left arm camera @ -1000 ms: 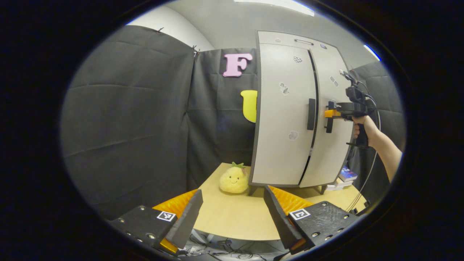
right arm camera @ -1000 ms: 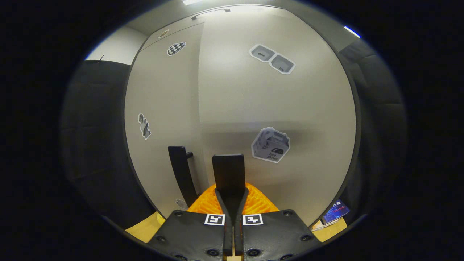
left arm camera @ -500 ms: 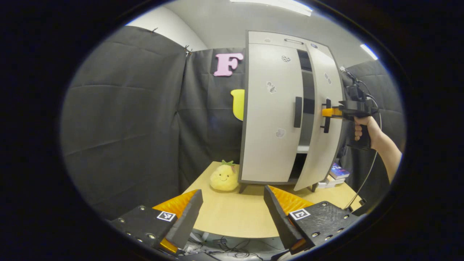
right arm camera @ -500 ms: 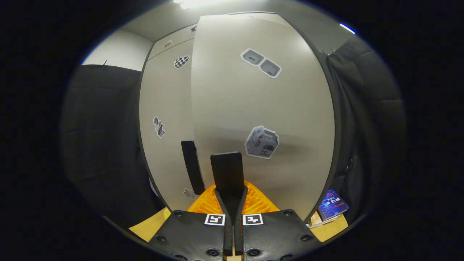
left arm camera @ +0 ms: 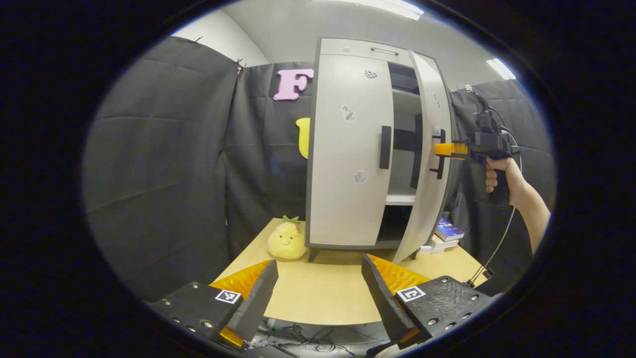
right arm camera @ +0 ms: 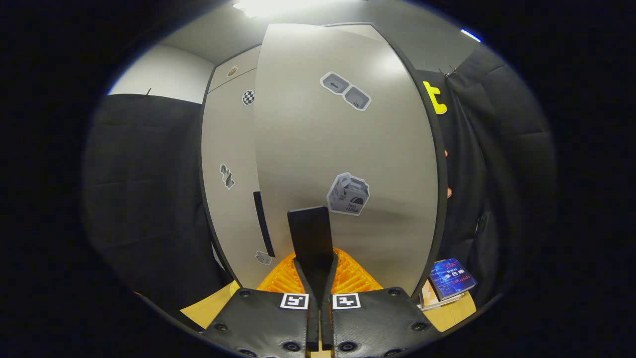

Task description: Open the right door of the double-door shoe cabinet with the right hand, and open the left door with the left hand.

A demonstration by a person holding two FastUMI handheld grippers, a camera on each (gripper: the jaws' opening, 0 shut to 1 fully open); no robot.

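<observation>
Right gripper [right arm camera: 314, 258] closed tight, both fingers pinching the right door's handle [right arm camera: 310, 238]. Held up high by a hand [left arm camera: 499, 174], arm stretched out from the right side. Left gripper [left arm camera: 318, 293] down low, fingers [left arm camera: 258, 298] spread wide apart, holding nothing.

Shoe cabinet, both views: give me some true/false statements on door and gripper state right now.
1. The right door is partly open. True.
2. The left door is open too. False: it sits shut against the cabinet.
3. The right gripper is clamped on the right door's handle. True.
4. The left gripper holds the left handle. False: it is open, well short of the cabinet, over the table.
5. A plush toy sits inside the cabinet. False: it sits on the table beside it.
</observation>
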